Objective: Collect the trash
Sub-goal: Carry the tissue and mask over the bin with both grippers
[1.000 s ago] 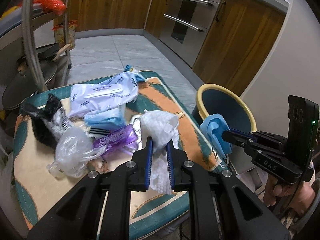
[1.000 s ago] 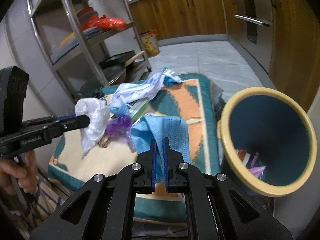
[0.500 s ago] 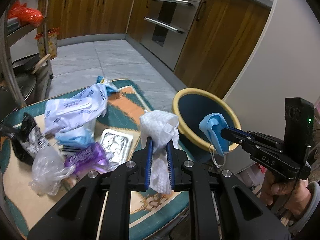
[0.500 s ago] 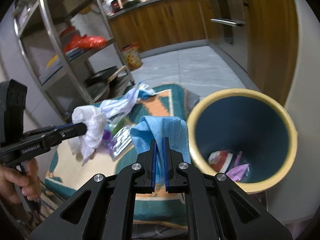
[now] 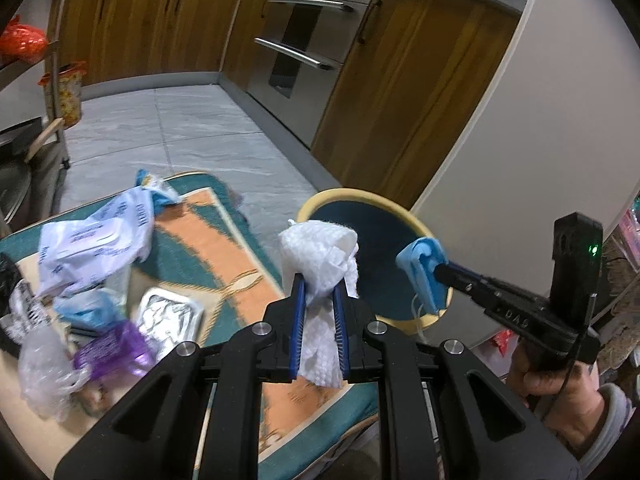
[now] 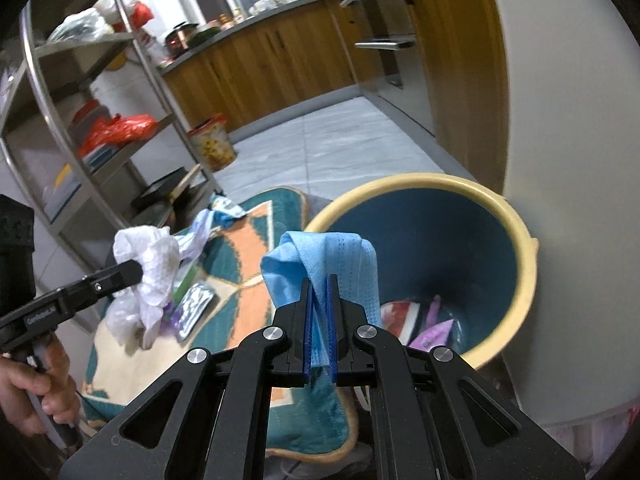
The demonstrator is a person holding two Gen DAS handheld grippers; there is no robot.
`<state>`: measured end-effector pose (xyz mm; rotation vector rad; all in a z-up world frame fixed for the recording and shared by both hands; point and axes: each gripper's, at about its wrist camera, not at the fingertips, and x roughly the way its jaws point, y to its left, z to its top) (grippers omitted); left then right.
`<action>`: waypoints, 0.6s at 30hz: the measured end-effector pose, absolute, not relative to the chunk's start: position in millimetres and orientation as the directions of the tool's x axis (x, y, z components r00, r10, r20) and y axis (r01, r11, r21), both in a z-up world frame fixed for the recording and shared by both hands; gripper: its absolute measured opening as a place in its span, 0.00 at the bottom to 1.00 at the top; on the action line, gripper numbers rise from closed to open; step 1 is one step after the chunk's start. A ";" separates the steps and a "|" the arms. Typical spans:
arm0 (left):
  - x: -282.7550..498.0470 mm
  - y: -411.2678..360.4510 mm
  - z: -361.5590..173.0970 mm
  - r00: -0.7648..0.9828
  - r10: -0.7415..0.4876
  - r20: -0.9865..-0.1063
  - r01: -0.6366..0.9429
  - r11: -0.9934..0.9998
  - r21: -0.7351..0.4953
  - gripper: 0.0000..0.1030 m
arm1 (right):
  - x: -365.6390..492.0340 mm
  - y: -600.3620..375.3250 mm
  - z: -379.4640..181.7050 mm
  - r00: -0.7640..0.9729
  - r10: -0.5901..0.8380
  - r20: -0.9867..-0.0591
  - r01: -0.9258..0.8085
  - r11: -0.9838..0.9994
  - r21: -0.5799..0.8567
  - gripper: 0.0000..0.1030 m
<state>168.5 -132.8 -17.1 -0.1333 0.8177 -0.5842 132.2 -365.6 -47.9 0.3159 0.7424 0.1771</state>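
My left gripper (image 5: 319, 280) is shut on a crumpled white tissue (image 5: 320, 252) and holds it in the air beside the bin's rim; the tissue also shows in the right wrist view (image 6: 154, 264). My right gripper (image 6: 319, 280) is shut on a blue face mask (image 6: 320, 256), held just over the near rim of the blue bin with a yellow rim (image 6: 440, 184). In the left wrist view the mask (image 5: 424, 276) hangs in front of the bin (image 5: 360, 196). The bin holds a few wrappers (image 6: 432, 320).
A low table with a teal and orange cloth (image 5: 224, 240) carries more trash: a white printed bag (image 5: 92, 244), a foil tray (image 5: 170, 316), a purple wrapper (image 5: 112, 354) and a clear bag (image 5: 44, 372). A metal rack (image 6: 80, 120) stands left; wooden cabinets (image 5: 400, 92) behind.
Both grippers have moved to the right and up toward the bin, each still holding its piece. The mask now hangs at the bin's rim.
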 end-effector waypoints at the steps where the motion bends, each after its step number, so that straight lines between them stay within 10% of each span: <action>1: 171.4 -139.1 -17.4 0.535 -0.546 -0.645 0.448 0.831 -0.331 0.13 | 132.7 -367.2 -48.8 0.725 0.263 -0.637 -0.039 0.939 0.343 0.07; 18: 215.9 -219.0 -50.9 0.474 -0.544 -0.692 0.495 0.815 -0.302 0.13 | 141.8 -388.6 -72.4 0.701 0.232 -0.674 0.045 0.930 0.366 0.07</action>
